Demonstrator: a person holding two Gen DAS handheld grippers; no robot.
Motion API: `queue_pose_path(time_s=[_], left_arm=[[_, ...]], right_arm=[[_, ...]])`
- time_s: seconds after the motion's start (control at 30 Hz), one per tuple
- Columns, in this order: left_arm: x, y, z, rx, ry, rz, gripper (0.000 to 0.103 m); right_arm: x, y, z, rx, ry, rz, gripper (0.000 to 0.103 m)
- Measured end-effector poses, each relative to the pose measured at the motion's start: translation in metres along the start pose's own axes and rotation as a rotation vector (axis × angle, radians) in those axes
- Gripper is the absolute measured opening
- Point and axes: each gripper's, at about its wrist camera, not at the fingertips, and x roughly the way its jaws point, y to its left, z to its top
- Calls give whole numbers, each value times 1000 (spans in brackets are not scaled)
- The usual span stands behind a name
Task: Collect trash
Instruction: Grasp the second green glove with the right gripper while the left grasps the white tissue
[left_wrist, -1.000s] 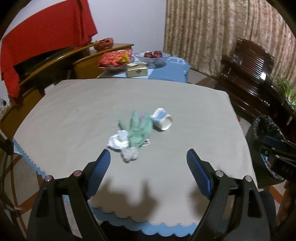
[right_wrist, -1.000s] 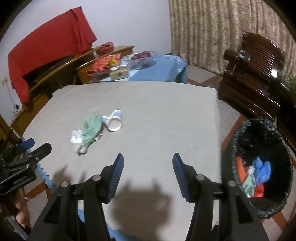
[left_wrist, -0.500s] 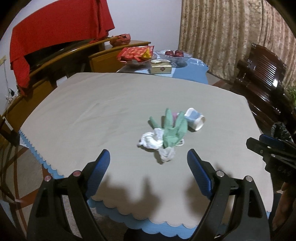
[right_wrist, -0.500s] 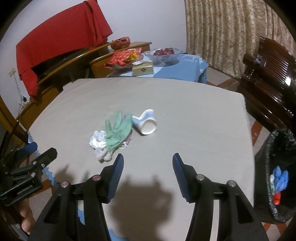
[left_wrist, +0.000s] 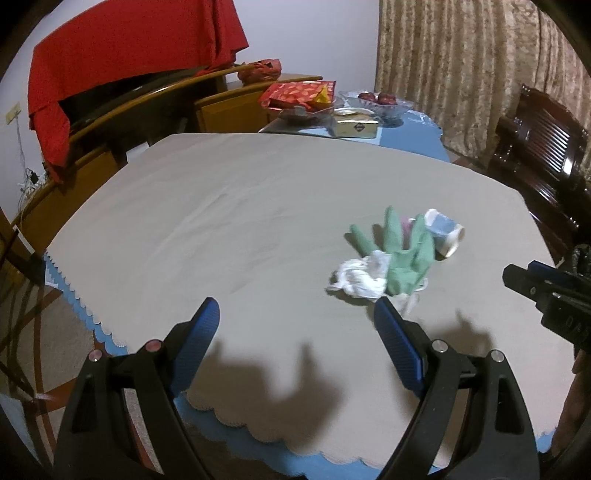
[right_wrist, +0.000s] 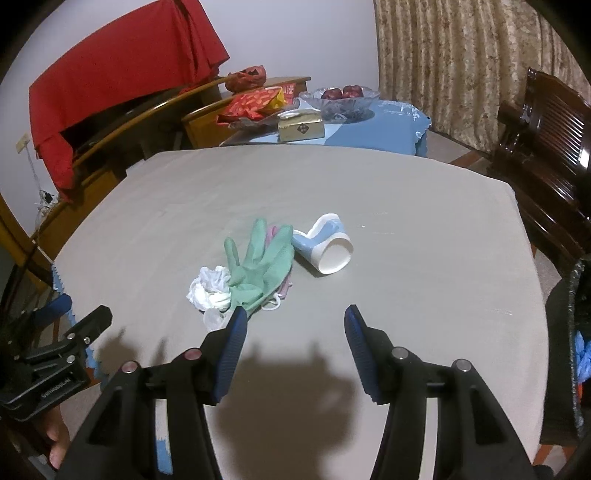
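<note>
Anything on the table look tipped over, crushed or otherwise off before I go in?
The paper cup lies on its side, its rim squashed oval, beside a green rubber glove and crumpled white tissue. Nothing looks spilled.

white wall (right_wrist: 295, 40), patterned curtain (right_wrist: 454, 62), dark wooden chair (right_wrist: 546, 136)

No text can be read; marks on the gold box (right_wrist: 301, 127) are too small.
</note>
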Motion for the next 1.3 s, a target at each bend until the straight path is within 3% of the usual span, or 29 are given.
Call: queue_pose_path(time_s=[0.3, 0.63, 0.77, 0.8, 0.83, 0.93, 1.3], left_arm=[[24, 16, -4, -12, 10, -13, 83], [55, 25, -7, -23, 38, -37, 83], [65, 24, -7, -18, 52, -41, 83], [67, 22, -7, -16, 54, -42, 83], [69, 21, -6, -15, 54, -43, 83], [71, 14, -5, -11, 54, -52, 83], [82, -25, 7, 23, 51, -105, 83]], right_arm=[[50, 21, 6, 20, 13, 12, 45], [102, 29, 12, 28, 45, 13, 42], [119, 30, 13, 23, 68, 23, 29], [122, 29, 13, 21, 72, 27, 20], [123, 28, 13, 20, 74, 33, 11], [120, 25, 13, 16, 73, 48, 6], [93, 14, 20, 1, 41, 88, 3]])
